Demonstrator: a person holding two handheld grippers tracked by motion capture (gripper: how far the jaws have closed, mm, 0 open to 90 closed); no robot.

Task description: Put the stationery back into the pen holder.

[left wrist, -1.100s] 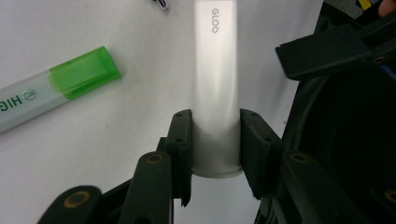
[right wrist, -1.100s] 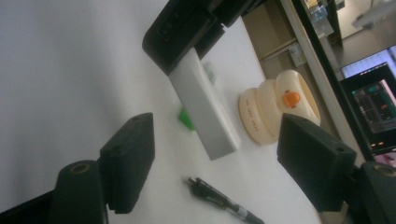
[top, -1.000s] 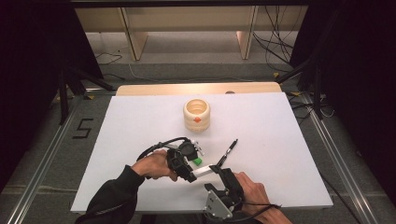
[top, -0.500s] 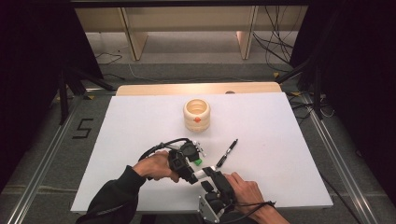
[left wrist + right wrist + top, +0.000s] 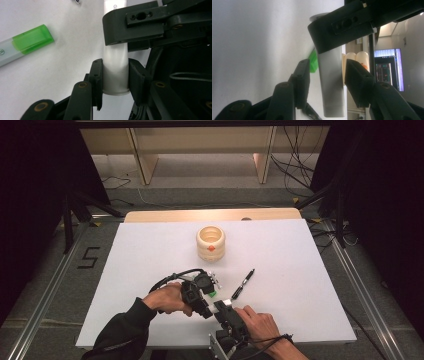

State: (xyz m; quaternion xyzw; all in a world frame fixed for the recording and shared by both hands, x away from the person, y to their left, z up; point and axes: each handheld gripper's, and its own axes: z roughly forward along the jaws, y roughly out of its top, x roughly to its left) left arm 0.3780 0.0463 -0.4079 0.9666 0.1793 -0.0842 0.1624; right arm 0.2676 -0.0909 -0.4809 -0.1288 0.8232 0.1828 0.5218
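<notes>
Gripping a white tube [image 5: 115,75] near the table's [image 5: 310,270] front edge, the left gripper [image 5: 115,77] has both pads pressed against its sides. The right gripper [image 5: 327,75] faces it from the front, its jaws standing either side of the same tube; they have just been closing, yet a gap shows at each pad, so they are not clamped on it. In the high view the two grippers meet just in front of the table's middle, the left [image 5: 200,296] beside the right [image 5: 226,312]. A green-capped marker [image 5: 27,43] lies just beside the tube, a pen [image 5: 243,284] lies near to the right, and a cream cup [image 5: 210,243] stands well apart toward the back edge
</notes>
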